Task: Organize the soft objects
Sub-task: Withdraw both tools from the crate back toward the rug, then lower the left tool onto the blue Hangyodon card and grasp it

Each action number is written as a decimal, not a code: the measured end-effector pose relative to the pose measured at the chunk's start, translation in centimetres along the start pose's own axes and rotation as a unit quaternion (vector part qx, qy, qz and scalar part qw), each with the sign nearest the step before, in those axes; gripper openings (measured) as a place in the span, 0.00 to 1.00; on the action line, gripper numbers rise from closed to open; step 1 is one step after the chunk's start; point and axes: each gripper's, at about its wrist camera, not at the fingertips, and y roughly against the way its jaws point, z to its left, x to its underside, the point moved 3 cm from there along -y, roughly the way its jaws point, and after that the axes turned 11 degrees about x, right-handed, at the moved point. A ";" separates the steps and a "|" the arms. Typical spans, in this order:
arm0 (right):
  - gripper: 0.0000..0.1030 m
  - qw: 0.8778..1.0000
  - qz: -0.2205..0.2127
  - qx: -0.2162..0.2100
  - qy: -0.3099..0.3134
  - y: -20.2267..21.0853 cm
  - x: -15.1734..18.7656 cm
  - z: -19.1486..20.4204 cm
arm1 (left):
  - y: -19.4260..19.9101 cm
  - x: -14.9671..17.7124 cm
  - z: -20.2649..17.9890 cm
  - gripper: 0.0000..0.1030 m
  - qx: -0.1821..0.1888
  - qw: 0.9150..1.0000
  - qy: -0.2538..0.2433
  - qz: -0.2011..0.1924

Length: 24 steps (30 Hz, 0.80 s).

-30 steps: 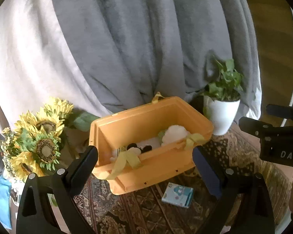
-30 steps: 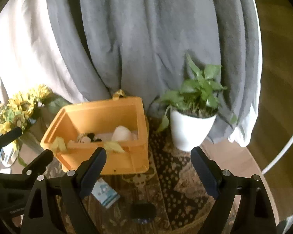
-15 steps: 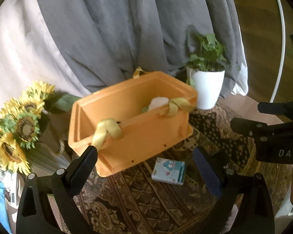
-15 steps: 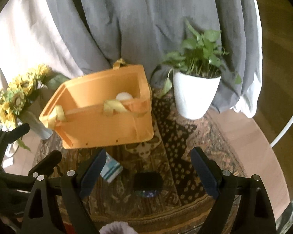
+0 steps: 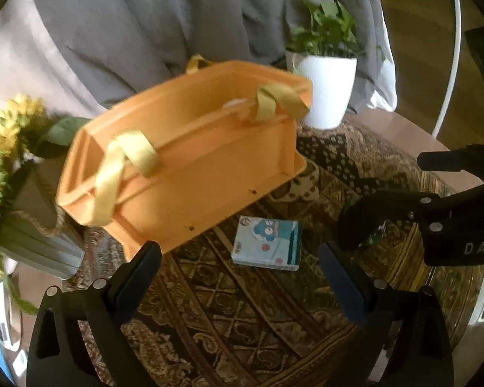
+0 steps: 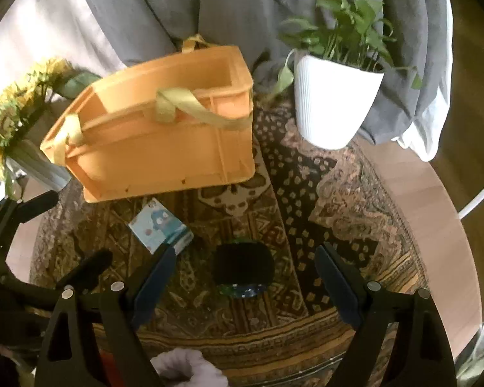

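An orange plastic bin [image 5: 190, 164] with yellow-green strap handles stands on a patterned rug; it also shows in the right wrist view [image 6: 158, 135]. A small blue-and-white tissue pack [image 5: 267, 242] lies in front of it, also in the right wrist view [image 6: 159, 225]. A dark round soft object [image 6: 242, 267] lies between my right gripper's fingers, below them. A pale fluffy item [image 6: 187, 367] sits at the near edge. My left gripper [image 5: 238, 277] is open and empty above the rug. My right gripper [image 6: 242, 283] is open and empty.
A white pot with a green plant [image 6: 332, 103] stands right of the bin. Artificial sunflowers in a vase [image 5: 9, 167] stand to its left. Grey and white cloth [image 5: 145, 25] hangs behind. The round table's edge [image 6: 435, 225] curves at the right.
Both grippers have dropped lower and drawn nearer the rug. The bin's inside has gone out of view. The tissue pack and dark object now look bigger, and the fluffy item shows more.
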 end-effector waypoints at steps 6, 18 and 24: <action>0.86 0.999 0.035 -0.006 0.003 -2.2 0.8 0.4 | -2.7 0.6 0.1 0.97 0.039 0.999 -0.006 0.035; 0.86 0.996 0.084 -0.019 -0.005 -5.4 1.7 0.2 | -7.5 1.7 -0.3 0.97 0.064 0.994 -0.017 0.088; 0.86 0.994 0.102 -0.027 -0.013 -6.7 2.0 0.1 | -9.2 1.6 -0.1 0.97 0.061 0.993 -0.011 0.095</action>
